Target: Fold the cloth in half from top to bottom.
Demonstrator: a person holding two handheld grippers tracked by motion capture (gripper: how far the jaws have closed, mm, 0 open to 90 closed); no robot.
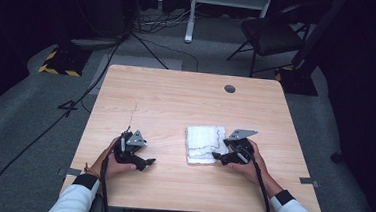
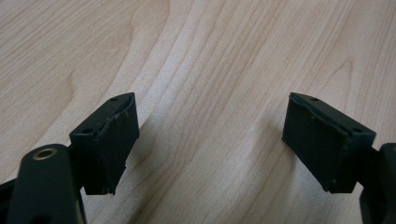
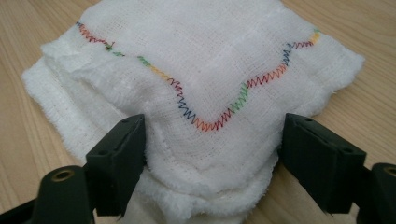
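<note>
one folded white muslin cloth lies flat on the wooden table, right of the table's middle and toward the person's edge. it is folded into a near square of several layers, its slightly longer side running away from the person, and a wavy line of rainbow stitching crosses its top layer. nothing here serves as a container, so the cloth sits on bare wood.

there are two grippers. the right gripper sits at the cloth's near right corner, pointing left into it; in the right gripper view its jaws stand wide with the cloth's folded corner between them, and the pads sit at the cloth's edges without clearly pinching it. the left gripper rests well left of the cloth, low over bare table, its jaws spread wide with only wood grain between them, pads holding nothing.

a small dark round grommet sits in the table beyond the cloth, near the far edge.
</note>
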